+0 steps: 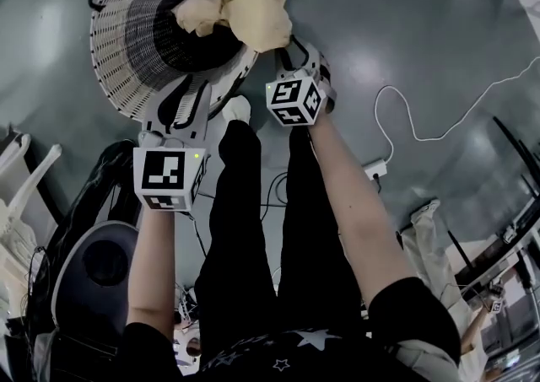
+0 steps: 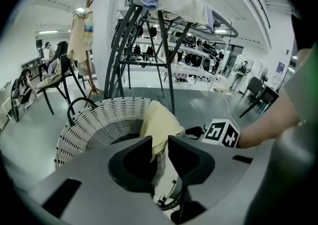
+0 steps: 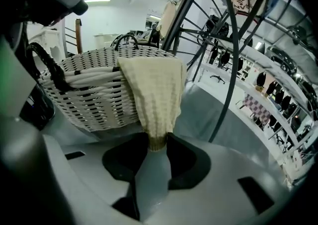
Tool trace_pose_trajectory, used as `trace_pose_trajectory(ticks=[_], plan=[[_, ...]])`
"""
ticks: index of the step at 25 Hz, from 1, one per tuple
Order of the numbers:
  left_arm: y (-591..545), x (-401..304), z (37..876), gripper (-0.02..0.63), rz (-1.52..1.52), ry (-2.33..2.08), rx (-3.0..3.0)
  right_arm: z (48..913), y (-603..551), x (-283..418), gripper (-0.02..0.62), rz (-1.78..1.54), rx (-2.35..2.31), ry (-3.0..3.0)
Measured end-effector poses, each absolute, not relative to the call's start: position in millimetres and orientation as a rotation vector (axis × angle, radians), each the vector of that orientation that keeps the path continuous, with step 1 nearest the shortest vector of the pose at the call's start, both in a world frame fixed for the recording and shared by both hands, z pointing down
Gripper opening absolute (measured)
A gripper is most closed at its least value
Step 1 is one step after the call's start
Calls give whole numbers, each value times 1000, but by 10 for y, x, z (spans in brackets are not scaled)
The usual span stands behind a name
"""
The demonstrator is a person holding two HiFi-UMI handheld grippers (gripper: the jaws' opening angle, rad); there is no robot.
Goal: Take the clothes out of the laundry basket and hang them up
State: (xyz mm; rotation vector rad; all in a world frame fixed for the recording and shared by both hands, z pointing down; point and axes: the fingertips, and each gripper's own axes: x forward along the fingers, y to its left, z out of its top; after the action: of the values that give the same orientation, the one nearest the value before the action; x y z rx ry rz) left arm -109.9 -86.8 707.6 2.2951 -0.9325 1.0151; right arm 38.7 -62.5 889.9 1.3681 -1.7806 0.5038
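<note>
Closest to us, our left hand-held gripper [image 2: 160, 139] hovers at 6 o'clock on the rim of the laundry basket [image 1: 110, 43], jaws a narrow slit, nothing pinched. Our right hand-held gripper [image 3: 158, 138] sits half open round the cuff of the yellow sweater [image 3: 154, 95], ready to pull, we reckon. It drapes over the 2 o'clock rim; we see nothing else inside.

The head view looks steeply down from above onto the laundry basket [image 1: 114, 43] on the floor [image 1: 405, 26]. Both gripper views sit low and close beside it, facing along their jaws; all three share the yellow garment [image 1: 253, 9].
</note>
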Motion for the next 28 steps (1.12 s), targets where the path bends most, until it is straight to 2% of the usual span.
trace_pose_trajectory(ticks=[3, 11, 28], plan=[[-852, -1114, 7093, 115, 1017, -936, 2290, 8863, -666, 451, 67, 484, 1366, -1775], [-732, -1083, 6935, 115, 1081, -898, 2286, 8468, -398, 516, 58, 558, 1302, -1811], [-565, -977, 5860, 115, 1017, -998, 2316, 6848, -107, 270, 54, 591, 1161, -1963]])
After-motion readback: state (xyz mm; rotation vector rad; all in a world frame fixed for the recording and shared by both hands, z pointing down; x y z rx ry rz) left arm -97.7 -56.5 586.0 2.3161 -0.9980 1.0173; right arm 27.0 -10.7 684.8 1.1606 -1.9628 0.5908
